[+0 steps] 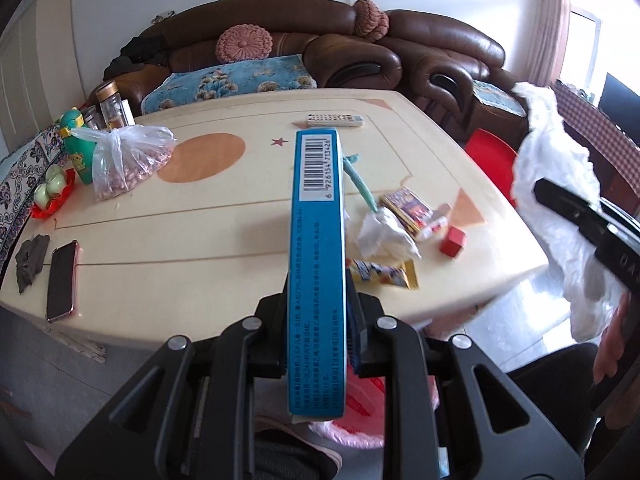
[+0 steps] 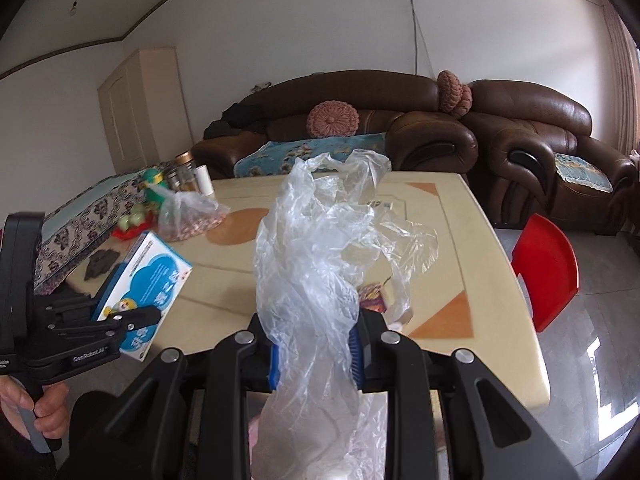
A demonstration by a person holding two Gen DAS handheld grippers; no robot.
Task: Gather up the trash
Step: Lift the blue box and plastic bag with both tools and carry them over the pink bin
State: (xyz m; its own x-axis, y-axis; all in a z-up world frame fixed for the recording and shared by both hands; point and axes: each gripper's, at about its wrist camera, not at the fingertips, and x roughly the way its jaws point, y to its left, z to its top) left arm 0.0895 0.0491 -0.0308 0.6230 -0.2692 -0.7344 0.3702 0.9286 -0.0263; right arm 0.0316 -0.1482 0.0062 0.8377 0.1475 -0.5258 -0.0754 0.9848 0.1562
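Observation:
My left gripper (image 1: 318,332) is shut on a flat blue and white box (image 1: 318,240), held edge-up above the table's near edge; the box also shows in the right wrist view (image 2: 148,280). My right gripper (image 2: 316,354) is shut on a crumpled clear plastic bag (image 2: 320,248), which also shows at the right of the left wrist view (image 1: 560,200). On the table (image 1: 200,232) lie a crumpled tissue (image 1: 384,236), a yellow wrapper (image 1: 384,274), a printed packet (image 1: 408,206), a small red box (image 1: 453,242) and a teal pen (image 1: 358,178).
A phone (image 1: 61,280) and a dark lump (image 1: 30,260) lie at the table's left. A bag of nuts (image 1: 128,160), a green toy bottle (image 1: 78,144), jars (image 1: 112,104) and a remote (image 1: 336,120) stand further back. A red stool (image 2: 548,272) is at the right, a brown sofa (image 2: 400,120) behind.

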